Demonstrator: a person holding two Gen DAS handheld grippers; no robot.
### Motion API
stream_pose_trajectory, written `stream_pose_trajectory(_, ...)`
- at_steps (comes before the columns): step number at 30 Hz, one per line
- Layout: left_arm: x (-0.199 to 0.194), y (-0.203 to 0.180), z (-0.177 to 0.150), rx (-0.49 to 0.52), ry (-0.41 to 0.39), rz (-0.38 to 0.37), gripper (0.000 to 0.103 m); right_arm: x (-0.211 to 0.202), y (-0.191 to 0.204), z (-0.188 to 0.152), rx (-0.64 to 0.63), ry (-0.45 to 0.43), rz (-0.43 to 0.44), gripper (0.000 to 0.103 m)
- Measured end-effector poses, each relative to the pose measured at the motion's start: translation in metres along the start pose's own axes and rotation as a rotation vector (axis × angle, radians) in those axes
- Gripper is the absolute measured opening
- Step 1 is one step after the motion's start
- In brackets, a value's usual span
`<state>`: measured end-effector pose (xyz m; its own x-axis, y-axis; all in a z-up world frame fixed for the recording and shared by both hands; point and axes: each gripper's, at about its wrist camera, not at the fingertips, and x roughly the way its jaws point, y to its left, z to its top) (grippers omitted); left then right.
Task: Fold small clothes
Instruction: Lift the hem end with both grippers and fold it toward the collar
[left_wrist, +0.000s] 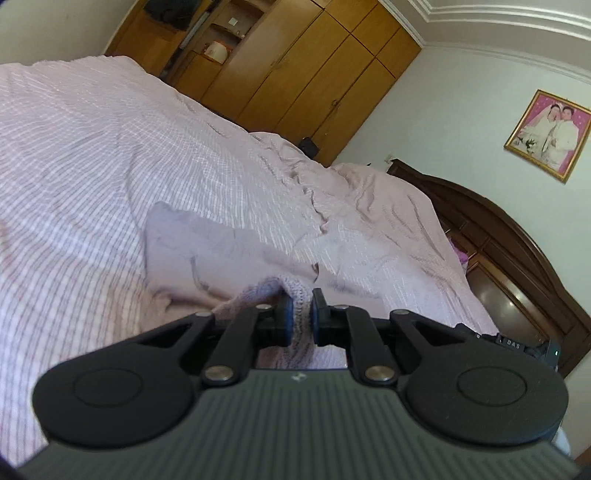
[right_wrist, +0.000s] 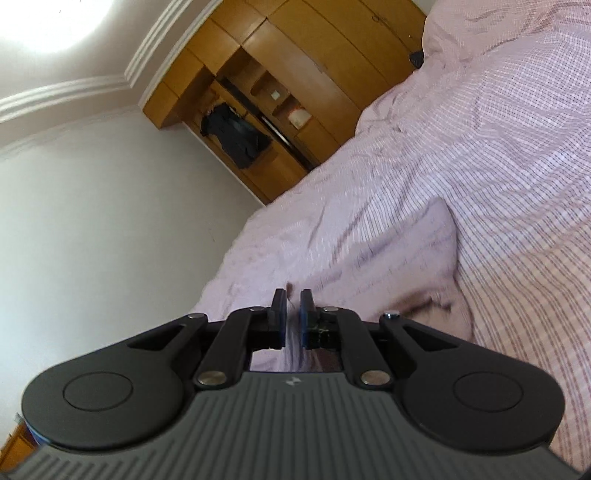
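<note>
A small pale lilac knitted garment (left_wrist: 207, 251) lies partly raised off the pink checked bed cover (left_wrist: 92, 147). My left gripper (left_wrist: 301, 310) is shut on one knitted edge of it, and the cloth bunches between the blue pads. In the right wrist view the same garment (right_wrist: 406, 258) stretches, blurred, from the bed cover (right_wrist: 498, 147) towards my right gripper (right_wrist: 293, 314). That gripper is shut, with a thin strip of the lilac cloth pinched between its pads. Both grippers point slightly downward over the bed. The garment's lower part is hidden behind the gripper bodies.
A wooden wardrobe (left_wrist: 314, 66) stands beyond the bed, with open shelves and a dark garment (right_wrist: 236, 136) hanging in it. A dark wooden headboard (left_wrist: 517, 258) rises at the right, under a framed picture (left_wrist: 546, 134) on the wall. The bed cover is rumpled near the headboard.
</note>
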<state>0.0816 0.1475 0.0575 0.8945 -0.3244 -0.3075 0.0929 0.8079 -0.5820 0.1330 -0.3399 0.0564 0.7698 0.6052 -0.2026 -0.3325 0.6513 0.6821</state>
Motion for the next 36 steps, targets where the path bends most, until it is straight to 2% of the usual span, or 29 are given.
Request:
stream_pose_trajectory(3,0.016,0.0,0.014,0.031,-0.002,0.016,0.012,0.007,-0.006,0.011,0.022,-0.04,0.014,0.005)
stream_pose_trajectory(7,0.029,0.001,0.017,0.035,0.01,0.027,0.012,0.02,0.001,0.012,-0.092,0.061,-0.135,0.006)
stream_pose_trajectory(8,0.03,0.0,0.015,0.042,0.014,0.03,0.012,0.02,0.007,0.006,-0.145,0.11,-0.189,0.011)
stream_pose_trajectory(9,0.029,-0.001,0.012,0.055,0.017,0.035,0.012,0.02,0.011,-0.002,-0.178,0.15,-0.243,0.023)
stream_pose_trajectory(10,0.029,-0.001,0.009,0.063,0.022,0.038,0.012,0.018,0.016,-0.011,-0.219,0.192,-0.303,0.028)
stream_pose_trajectory(12,0.03,0.0,0.002,0.069,0.03,0.045,0.012,0.007,0.022,-0.034,-0.302,0.224,-0.38,0.047)
stream_pose_trajectory(15,0.029,0.002,-0.007,0.074,0.044,0.053,0.012,-0.017,0.019,-0.056,-0.273,0.217,-0.362,0.068)
stream_pose_trajectory(17,0.029,0.003,-0.01,0.071,0.05,0.055,0.012,-0.027,0.022,-0.063,-0.248,0.205,-0.336,0.071)
stream_pose_trajectory(21,0.029,0.002,-0.011,0.067,0.046,0.057,0.012,-0.023,0.037,-0.077,-0.336,0.216,-0.324,0.071)
stream_pose_trajectory(25,0.028,0.003,-0.012,0.069,0.045,0.063,0.012,-0.002,0.036,-0.087,-0.296,0.28,-0.322,0.069)
stream_pose_trajectory(26,0.028,0.003,-0.012,0.067,0.046,0.064,0.012,0.004,0.034,-0.088,-0.295,0.29,-0.334,0.065)
stream_pose_trajectory(27,0.027,0.004,-0.012,0.065,0.047,0.066,0.012,0.009,0.032,-0.088,-0.293,0.296,-0.336,0.039)
stream_pose_trajectory(28,0.027,0.005,-0.013,0.062,0.048,0.069,0.012,0.01,0.028,-0.087,-0.278,0.292,-0.335,0.02)
stream_pose_trajectory(29,0.027,0.006,-0.013,0.059,0.048,0.075,0.012,0.008,0.025,-0.085,-0.251,0.275,-0.331,0.009)
stream_pose_trajectory(36,0.02,0.018,-0.009,-0.003,0.023,0.082,0.012,-0.038,0.005,-0.049,-0.023,0.118,-0.101,0.008)
